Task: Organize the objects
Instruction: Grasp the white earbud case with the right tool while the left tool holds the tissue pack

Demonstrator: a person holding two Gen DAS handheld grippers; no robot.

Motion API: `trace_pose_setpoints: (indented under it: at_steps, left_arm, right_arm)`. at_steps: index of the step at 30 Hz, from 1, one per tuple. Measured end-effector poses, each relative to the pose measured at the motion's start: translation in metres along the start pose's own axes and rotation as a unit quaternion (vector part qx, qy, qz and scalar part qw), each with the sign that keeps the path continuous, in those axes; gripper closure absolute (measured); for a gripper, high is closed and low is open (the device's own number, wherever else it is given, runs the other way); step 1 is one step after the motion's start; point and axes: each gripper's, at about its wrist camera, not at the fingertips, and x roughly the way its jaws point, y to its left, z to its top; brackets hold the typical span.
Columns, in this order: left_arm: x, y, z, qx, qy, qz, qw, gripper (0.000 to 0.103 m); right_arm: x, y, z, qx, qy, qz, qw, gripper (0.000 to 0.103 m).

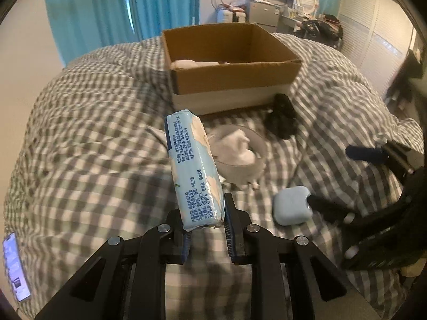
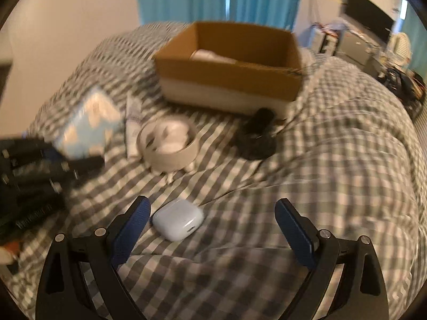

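My left gripper (image 1: 206, 218) is shut on a light blue tissue pack (image 1: 193, 168) and holds it above the checked bed cover; the pack also shows in the right wrist view (image 2: 88, 125). My right gripper (image 2: 210, 213) is open, its fingers either side of a pale blue earbud case (image 2: 177, 222) lying on the cover; the case sits close to the left finger. In the left wrist view the case (image 1: 292, 205) lies beside the right gripper's finger (image 1: 323, 208). An open cardboard box (image 1: 229, 61) stands farther back with something white inside.
A grey bowl (image 1: 240, 157) holding white cloth sits in front of the box (image 2: 229, 64), next to a black fuzzy object (image 1: 283, 117). A white tube (image 2: 132, 130) lies left of the bowl (image 2: 168, 144). A phone (image 1: 16, 266) lies at the bed's left edge.
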Motion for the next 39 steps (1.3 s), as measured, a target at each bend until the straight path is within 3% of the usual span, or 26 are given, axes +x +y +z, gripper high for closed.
trace_pose_setpoints:
  at_steps: [8,18,19,39]
  left_arm:
    - [0.001,0.006,-0.002,-0.01,0.001,-0.005,0.9999,0.082]
    - [0.004,0.008,-0.004,-0.014,0.005,-0.009,0.9998,0.082]
    - [0.005,0.009,-0.004,-0.014,0.006,-0.009,0.9998,0.082]
    - [-0.001,0.003,-0.006,0.0,0.002,-0.001,1.0,0.082]
  right_arm:
    - [0.04,0.03,-0.002,-0.063,0.068,0.005,0.996,0.01]
    - [0.055,0.036,-0.01,-0.081,0.104,0.007,0.991,0.041]
    - [0.054,0.036,-0.01,-0.081,0.103,0.007,0.991,0.045]
    - [-0.001,0.027,-0.006,-0.046,0.012,-0.017,0.999,0.045]
